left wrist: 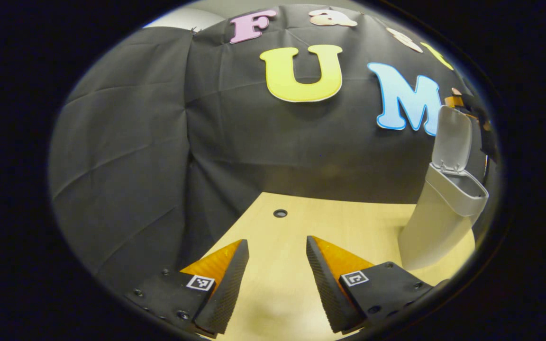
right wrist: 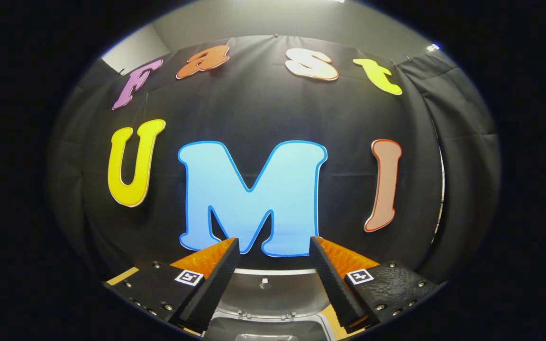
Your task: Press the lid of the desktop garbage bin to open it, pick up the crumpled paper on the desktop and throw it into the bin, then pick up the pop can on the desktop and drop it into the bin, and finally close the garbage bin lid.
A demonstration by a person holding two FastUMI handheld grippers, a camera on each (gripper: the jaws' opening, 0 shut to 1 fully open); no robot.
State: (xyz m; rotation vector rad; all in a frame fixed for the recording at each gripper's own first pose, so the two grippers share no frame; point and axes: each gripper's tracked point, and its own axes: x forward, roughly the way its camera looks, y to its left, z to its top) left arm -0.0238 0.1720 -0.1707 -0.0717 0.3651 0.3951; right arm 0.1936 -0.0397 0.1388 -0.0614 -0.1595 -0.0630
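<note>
Hovering empty and spread wide, the left gripper [left wrist: 277, 246] has the open bin [left wrist: 436, 220] right of its jaws; the right gripper [right wrist: 274, 246], equally wide and empty, hangs above the raised lid [right wrist: 266, 292].

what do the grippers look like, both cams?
Left gripper: two wedge fingers with ribbed inner pads, on flat black screwed plates, each with a small square black-and-white marker. Right gripper has the same build and markers. No cables visible.
</note>
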